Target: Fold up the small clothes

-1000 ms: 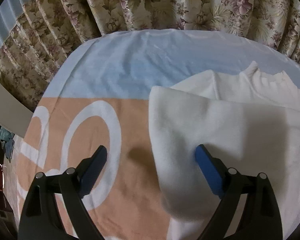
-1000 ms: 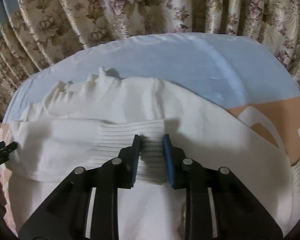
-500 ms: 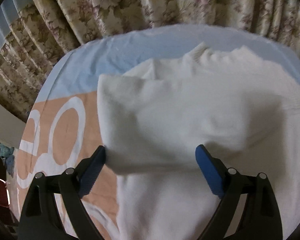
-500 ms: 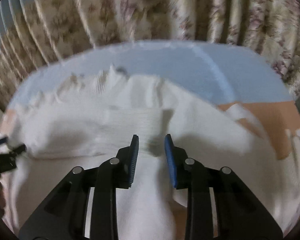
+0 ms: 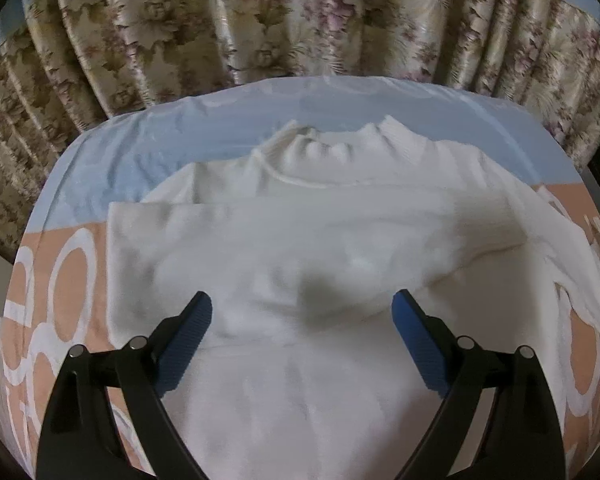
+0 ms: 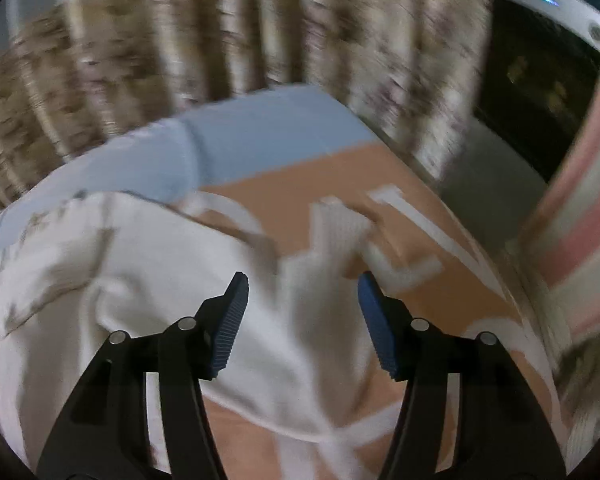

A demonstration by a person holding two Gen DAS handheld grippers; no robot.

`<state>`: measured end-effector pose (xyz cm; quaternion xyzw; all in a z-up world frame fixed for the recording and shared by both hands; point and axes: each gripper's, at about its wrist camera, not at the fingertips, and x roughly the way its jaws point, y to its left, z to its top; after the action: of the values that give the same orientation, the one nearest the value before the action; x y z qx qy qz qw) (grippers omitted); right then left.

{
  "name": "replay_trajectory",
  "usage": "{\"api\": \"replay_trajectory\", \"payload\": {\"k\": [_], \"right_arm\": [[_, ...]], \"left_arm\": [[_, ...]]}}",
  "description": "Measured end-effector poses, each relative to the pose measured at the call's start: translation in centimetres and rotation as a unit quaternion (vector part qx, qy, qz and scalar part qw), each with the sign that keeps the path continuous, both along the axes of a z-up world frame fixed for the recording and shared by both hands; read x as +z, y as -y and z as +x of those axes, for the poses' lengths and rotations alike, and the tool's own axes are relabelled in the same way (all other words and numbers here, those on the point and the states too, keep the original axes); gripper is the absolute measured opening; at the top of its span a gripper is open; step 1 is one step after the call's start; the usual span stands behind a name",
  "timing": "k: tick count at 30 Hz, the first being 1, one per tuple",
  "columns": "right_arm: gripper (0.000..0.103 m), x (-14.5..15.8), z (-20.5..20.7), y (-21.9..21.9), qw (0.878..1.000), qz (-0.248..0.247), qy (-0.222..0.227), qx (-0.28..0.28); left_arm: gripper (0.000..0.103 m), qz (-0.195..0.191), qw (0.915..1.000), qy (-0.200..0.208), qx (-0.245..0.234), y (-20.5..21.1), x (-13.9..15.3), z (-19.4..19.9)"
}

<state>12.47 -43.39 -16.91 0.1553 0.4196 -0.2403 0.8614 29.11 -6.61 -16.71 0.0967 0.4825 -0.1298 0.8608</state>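
White sweater (image 5: 300, 240), sleeves folded across chest, flat on bed (image 5: 140, 148).
Body fold outstanding; left hand-held gripper (image 5: 302, 334) wide open, empty; right hand-held gripper (image 6: 300, 320) just opening, nothing gripped.

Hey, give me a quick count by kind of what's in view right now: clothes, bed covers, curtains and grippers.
Clothes: 1, the white sweater
Bed covers: 1, the blue and peach bedspread
Curtains: 1, the floral curtain
Grippers: 2, the left gripper and the right gripper, both open and empty
Total: 5
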Motion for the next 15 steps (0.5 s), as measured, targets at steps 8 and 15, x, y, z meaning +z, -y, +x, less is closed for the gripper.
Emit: {"api": "replay_trajectory", "payload": {"k": [8,15], "right_arm": [[0.009,-1.9,0.6,0.5,0.999,0.044,-0.002,-0.002],[0.007,1.2,2.3,-2.9,0.994,0.056,0.073,0.060]], "left_arm": [[0.092,0.025,0.9995,0.011,-0.016,0.8,-0.3,-0.1],[0.092,0.017,0.9997,0.012,-0.010,-0.2,-0.2,0.1]]}}
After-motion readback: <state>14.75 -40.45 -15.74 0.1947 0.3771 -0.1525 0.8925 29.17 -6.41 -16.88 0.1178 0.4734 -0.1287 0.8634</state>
